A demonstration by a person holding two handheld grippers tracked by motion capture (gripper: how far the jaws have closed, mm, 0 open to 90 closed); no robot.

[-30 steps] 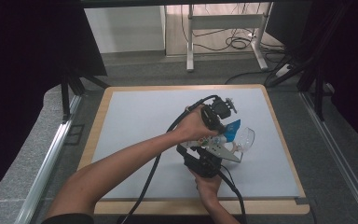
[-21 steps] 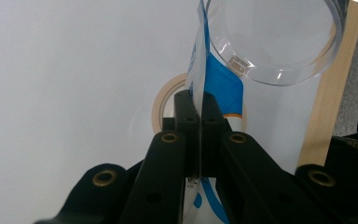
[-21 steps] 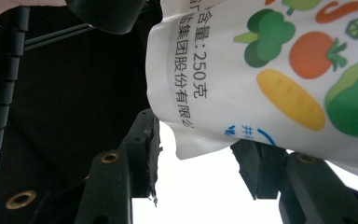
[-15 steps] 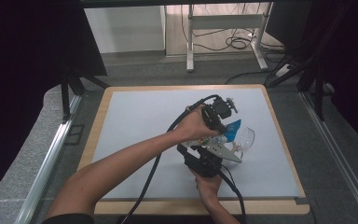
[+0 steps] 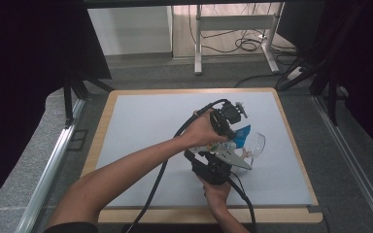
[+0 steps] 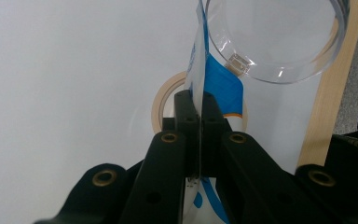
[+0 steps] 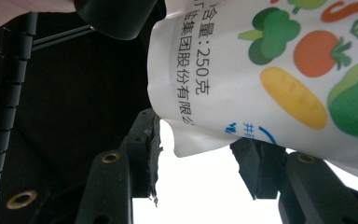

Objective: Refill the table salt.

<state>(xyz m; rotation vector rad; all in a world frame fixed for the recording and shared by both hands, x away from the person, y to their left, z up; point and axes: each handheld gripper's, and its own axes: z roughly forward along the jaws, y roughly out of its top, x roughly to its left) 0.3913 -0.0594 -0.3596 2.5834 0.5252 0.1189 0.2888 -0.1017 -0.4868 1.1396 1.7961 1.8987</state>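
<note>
A white and blue pouch (image 5: pixel 237 136) printed with vegetables is held tilted above the white mat, its blue top corner at the rim of a clear cup (image 5: pixel 256 143). My left gripper (image 5: pixel 230 130) is shut on the pouch's thin top edge; in the left gripper view the jaws (image 6: pixel 196 100) pinch the flat pouch (image 6: pixel 221 84) just below the cup's rim (image 6: pixel 270 37). My right gripper (image 5: pixel 221 154) comes from below, nearer the person. Its jaws (image 7: pixel 198 140) stand part-way apart, with the pouch's lower corner (image 7: pixel 261 70) between the pads.
A ring of beige tape (image 6: pixel 161 100) lies flat on the mat under the pouch. The white mat (image 5: pixel 145 126) sits on a wood-edged board (image 5: pixel 296 145). Black cables trail from both grippers toward the near edge. Table legs and cables stand beyond the far side.
</note>
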